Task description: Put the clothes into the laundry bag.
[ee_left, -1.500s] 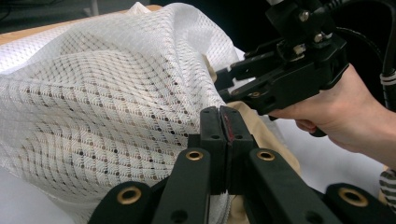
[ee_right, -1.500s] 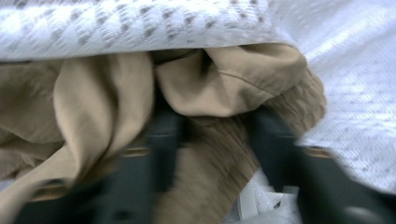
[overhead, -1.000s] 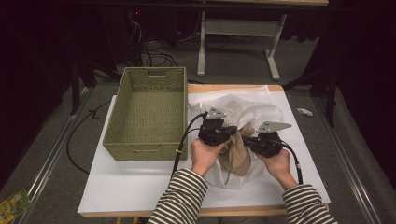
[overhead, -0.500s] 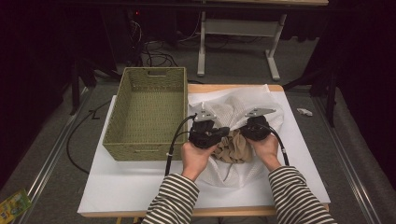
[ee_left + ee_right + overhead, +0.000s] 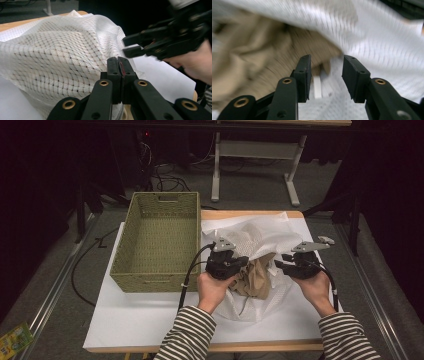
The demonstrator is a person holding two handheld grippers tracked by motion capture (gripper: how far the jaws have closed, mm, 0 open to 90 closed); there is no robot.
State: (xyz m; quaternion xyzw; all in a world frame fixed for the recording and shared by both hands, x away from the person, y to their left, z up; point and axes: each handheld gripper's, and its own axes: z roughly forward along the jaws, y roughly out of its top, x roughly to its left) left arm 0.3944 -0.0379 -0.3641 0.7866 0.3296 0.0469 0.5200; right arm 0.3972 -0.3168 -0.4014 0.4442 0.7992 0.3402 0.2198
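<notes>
Step in hand: stuffing the beige garment into the white mesh laundry bag, centre-right of the desk. Left gripper is shut, prob. pinching mesh. Right gripper, jaws just opening, half wide, nothing between. Next: re-grip cloth w/ right gripper.

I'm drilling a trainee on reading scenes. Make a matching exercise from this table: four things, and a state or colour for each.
Things:
1. left tongs
2. right tongs
3. basket
4. garment

States or colours:
A. tan, bunched up
B. open, nothing between them
C. green, woven
D. shut tight

Pairs: 1-D, 2-B, 3-C, 4-A
</notes>
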